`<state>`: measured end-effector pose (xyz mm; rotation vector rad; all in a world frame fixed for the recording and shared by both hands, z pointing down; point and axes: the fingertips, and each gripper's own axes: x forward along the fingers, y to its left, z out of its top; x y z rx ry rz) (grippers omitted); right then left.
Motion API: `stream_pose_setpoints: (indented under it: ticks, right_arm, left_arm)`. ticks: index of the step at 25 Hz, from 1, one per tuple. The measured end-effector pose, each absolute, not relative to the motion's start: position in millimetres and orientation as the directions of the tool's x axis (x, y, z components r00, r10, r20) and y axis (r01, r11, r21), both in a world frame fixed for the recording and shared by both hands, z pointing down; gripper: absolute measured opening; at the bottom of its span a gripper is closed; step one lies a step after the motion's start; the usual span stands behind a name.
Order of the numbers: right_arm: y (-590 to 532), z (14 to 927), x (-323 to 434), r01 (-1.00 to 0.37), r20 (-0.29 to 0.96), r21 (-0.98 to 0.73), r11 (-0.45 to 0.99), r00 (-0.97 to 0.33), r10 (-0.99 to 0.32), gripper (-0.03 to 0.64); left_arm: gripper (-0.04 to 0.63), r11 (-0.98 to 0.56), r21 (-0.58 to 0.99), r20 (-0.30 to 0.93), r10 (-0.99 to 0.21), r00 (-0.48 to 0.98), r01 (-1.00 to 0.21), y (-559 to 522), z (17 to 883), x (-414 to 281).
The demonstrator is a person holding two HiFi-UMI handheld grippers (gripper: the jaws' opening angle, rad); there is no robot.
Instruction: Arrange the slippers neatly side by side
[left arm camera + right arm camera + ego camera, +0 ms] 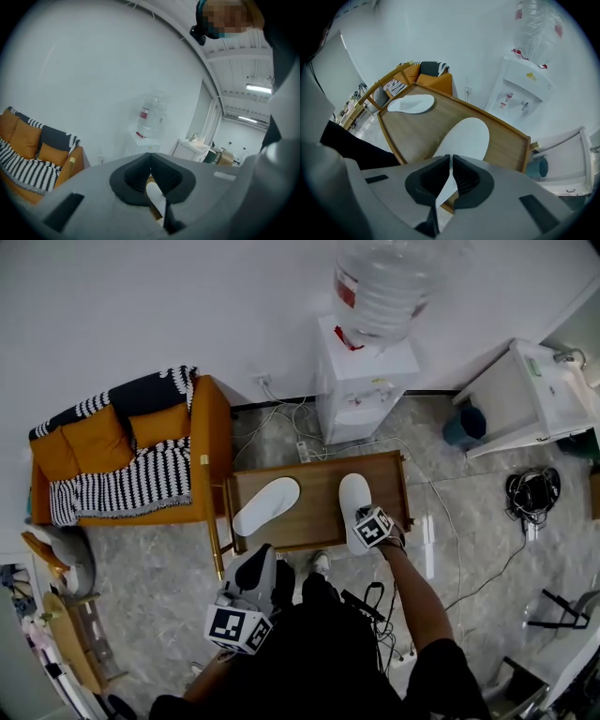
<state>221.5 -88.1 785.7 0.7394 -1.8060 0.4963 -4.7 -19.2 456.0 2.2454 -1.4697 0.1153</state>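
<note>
The flat white slipper on my right (353,495) lay lengthwise on the brown wooden rimmed tabletop (314,514), running straight from the near rim toward the far one. My right tongs (364,538) were clamped on its near end, the pads pinching the thin sole with only its thickness between them. The matching white slipper (266,505) lay to the left of it. It was well apart and slanted, its far end leaning toward the first, so the pair was not parallel.

My left tongs (258,563) hung off the near edge of the tabletop, close to my body, with the tips pressed together and nothing in them.

I judged that I was squaring up the right-hand slipper, with the other one not yet dealt with. The next move called for setting this one down flat and letting go. After that I would take the slanted slipper by its thin edge, turn it parallel and draw it in just beside the first, ends level. The grip would need to be low so the soft sole did not fold.
</note>
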Motion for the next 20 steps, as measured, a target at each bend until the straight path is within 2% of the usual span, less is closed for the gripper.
stream_pose_setpoints:
  ticks: [6,16,20]
  right_arm:
    - [-94.0,799.9,226.5,-0.662,0.948,0.042,0.748,-0.211,-0.24,0.026]
    - [-95.2,802.5,230.7,-0.716,0.935,0.019,0.698,-0.234,-0.266,0.029]
    - [-96.7,799.8,233.8,-0.747,0.929,0.024,0.664,-0.23,-0.292,0.1]
  left_arm:
    - [0.012,-0.326,0.314,0.318,-0.849,0.422,-0.892,-14.4,457.2,1.1]
    - [0.012,-0.316,0.316,0.32,-0.852,0.414,-0.895,-12.9,458.3,1.0]
    - [0.012,-0.317,0.319,0.315,-0.853,0.415,-0.893,-13.5,459.3,-0.6]
